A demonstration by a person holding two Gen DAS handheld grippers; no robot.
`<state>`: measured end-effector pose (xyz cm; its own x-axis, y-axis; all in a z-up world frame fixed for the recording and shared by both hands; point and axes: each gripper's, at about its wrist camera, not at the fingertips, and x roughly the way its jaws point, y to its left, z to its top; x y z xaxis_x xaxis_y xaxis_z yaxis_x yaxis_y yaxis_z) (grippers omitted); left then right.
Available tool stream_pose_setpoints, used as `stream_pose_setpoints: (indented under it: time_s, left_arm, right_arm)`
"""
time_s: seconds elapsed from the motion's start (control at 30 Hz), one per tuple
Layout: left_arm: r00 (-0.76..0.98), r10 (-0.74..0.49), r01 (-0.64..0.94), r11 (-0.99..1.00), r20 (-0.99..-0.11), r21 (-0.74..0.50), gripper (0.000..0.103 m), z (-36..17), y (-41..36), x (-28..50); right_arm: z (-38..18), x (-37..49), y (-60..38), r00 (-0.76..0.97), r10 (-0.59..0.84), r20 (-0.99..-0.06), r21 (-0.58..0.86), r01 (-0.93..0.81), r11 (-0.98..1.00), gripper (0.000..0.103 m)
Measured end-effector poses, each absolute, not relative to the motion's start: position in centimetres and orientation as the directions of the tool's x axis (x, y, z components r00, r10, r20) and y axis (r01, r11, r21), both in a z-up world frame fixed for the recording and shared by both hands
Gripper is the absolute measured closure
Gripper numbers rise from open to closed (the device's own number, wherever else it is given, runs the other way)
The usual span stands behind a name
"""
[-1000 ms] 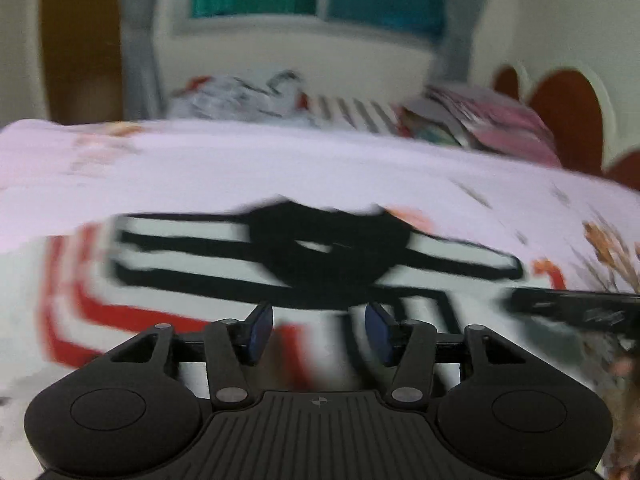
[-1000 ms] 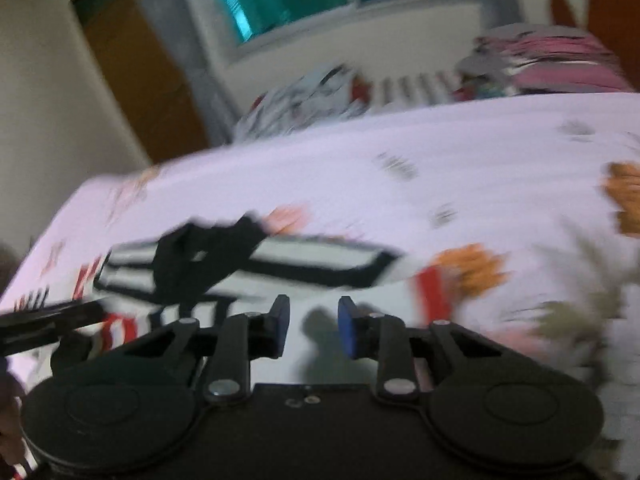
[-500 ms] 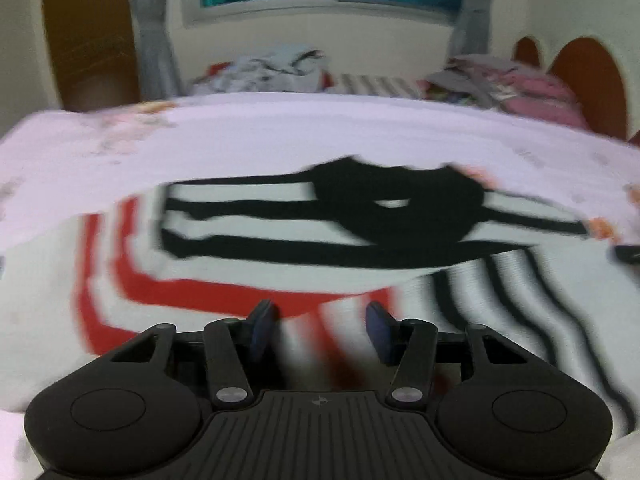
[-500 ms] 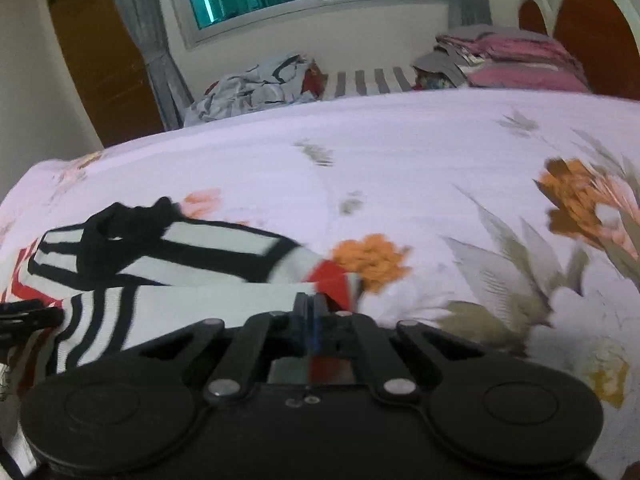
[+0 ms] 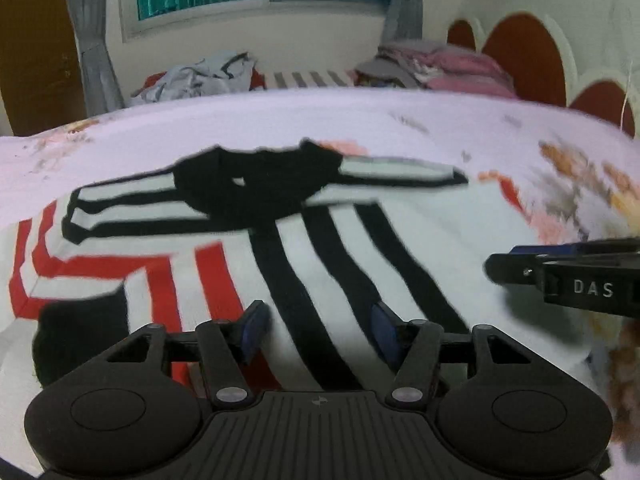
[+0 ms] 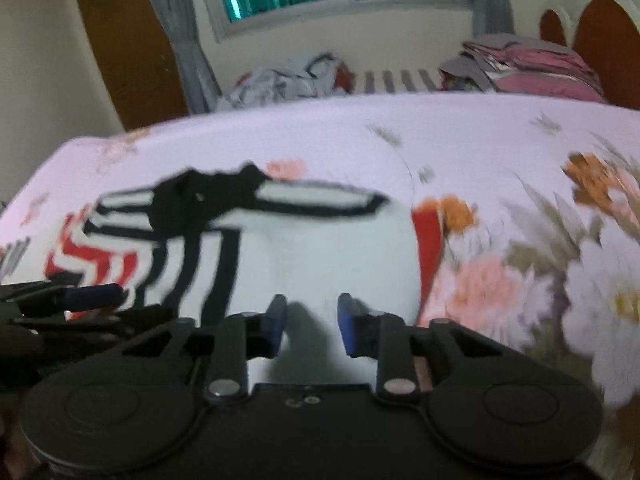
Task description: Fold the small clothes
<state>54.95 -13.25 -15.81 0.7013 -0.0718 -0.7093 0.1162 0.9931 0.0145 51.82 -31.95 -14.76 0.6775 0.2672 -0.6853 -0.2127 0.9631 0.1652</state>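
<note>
A small white garment with black and red stripes and a black collar lies spread on the floral bed sheet. My left gripper hovers over its striped front, jaws opening, pads pressing on nothing. The right gripper reaches in from the right edge of that view. In the right wrist view the right gripper is over the plain white part of the garment, jaws opening with only flat cloth below them. The left gripper shows at the left edge there.
A loose heap of clothes and a folded pink and grey stack lie at the bed's far side under a window. A red and cream headboard stands at the right. The flowered sheet stretches right of the garment.
The right jaws were apart, shut half a second ago, and stand apart again. The left jaws have widened. The black-striped part now lies across the garment's middle, closer under the left gripper.
</note>
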Motion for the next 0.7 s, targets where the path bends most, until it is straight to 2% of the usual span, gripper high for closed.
stream_pose_setpoints:
  time_s: [0.07,0.3,0.37,0.4,0.53,0.63,0.7]
  left_arm:
    - [0.696,-0.085,0.129,0.992,-0.713,0.007,0.044,-15.9,-12.8,55.1]
    - [0.686,-0.051,0.112,0.993,-0.726,0.035,0.04,-15.1,-11.1,54.8]
    - [0.717,-0.035,0.098,0.994,-0.697,0.052,0.04,-14.2,-10.1,53.2]
    - [0.724,-0.024,0.074,0.996,-0.689,0.043,0.04,-13.8,-9.0,52.4]
    - [0.712,0.061,-0.087,0.996,-0.7,-0.001,0.04,-14.2,-3.6,50.1]
    - [0.669,0.081,-0.182,0.982,-0.739,-0.057,0.04,-15.4,-0.8,50.1]
    - [0.678,0.075,-0.206,0.974,-0.732,-0.091,0.04,-15.8,0.1,50.5]
  right_arm:
    - [-15.0,51.3,-32.4,0.686,0.244,-0.686,0.133,-0.211,0.968,0.084]
    - [-14.5,50.3,-33.7,0.665,0.244,-0.706,0.141,-0.205,0.969,0.084]
    - [-13.4,49.5,-33.9,0.687,0.259,-0.678,0.164,-0.202,0.965,0.078]
    - [-13.0,49.1,-33.9,0.699,0.273,-0.661,0.178,-0.207,0.962,0.075]
    - [-12.9,48.2,-34.6,0.704,0.308,-0.64,0.24,-0.198,0.95,0.077]
    - [-13.6,48.4,-34.3,0.679,0.307,-0.667,0.243,-0.191,0.951,0.077]
    - [-14.3,48.5,-34.1,0.666,0.301,-0.682,0.251,-0.173,0.952,0.078]
